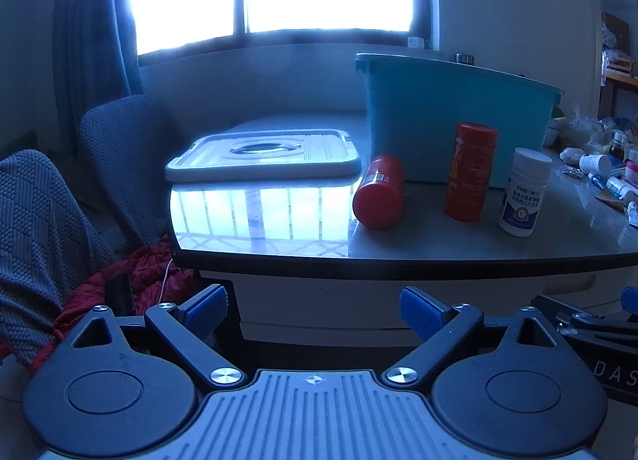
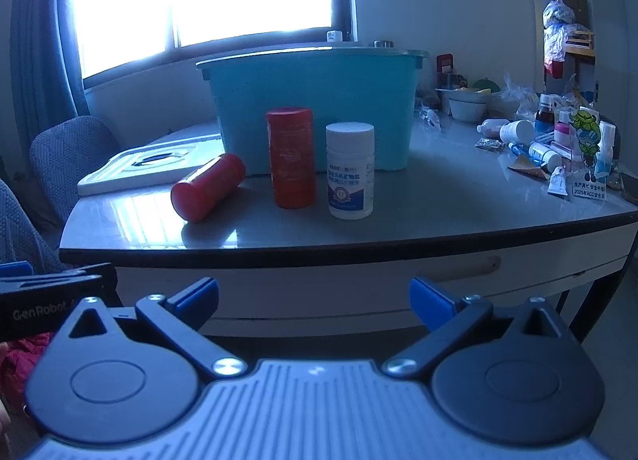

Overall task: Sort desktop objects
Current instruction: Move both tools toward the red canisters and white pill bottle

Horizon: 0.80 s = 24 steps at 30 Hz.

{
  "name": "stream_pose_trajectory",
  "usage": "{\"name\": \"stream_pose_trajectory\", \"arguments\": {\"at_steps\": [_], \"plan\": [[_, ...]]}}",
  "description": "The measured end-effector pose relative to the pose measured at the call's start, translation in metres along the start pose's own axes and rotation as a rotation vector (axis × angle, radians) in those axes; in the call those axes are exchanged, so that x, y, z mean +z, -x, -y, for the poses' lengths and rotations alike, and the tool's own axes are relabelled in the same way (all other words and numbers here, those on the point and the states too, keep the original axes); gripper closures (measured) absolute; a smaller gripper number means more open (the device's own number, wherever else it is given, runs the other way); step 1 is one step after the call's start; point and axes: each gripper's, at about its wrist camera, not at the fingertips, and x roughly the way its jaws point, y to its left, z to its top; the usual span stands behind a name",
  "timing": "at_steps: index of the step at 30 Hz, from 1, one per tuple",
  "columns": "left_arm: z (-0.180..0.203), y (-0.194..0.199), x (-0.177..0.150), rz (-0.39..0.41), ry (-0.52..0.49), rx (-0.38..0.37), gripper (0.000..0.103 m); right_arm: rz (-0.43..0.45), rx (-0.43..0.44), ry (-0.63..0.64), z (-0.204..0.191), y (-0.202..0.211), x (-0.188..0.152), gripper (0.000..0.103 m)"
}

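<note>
**Both grippers held off the table edge, three containers lined up in front of the bin**

Backlit by a bright window, the grey glossy tabletop (image 2: 438,220) carries the task's things in a row near its front edge. Going left to right: a flat white plastic lid (image 1: 263,156) lies at the far left; a red cylindrical canister on its side (image 1: 379,192) lies just beside it; a taller red cylindrical canister (image 2: 290,156) stands upright; a white pill bottle with a blue label (image 2: 350,170) stands close beside that. Behind them sits a teal plastic bin (image 2: 315,101), whose inside is hidden, so what it holds cannot be told.

The left gripper (image 1: 313,308) and the right gripper (image 2: 313,300) both hover below and short of the table edge, jaws spread wide, holding nothing.

If a container is to be grasped, the fallen canister would likely roll, so closing across its round body seems safest. The two upright ones stand close; approaching from the outer side should avoid tipping the neighbour.
</note>
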Motion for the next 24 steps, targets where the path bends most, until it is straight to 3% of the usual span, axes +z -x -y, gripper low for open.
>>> {"name": "stream_pose_trajectory", "arguments": {"at_steps": [24], "plan": [[0.009, -0.028, 0.017, -0.03, 0.013, -0.036, 0.008, 0.0, -0.03, 0.007, 0.013, -0.018, 0.006, 0.001]]}}
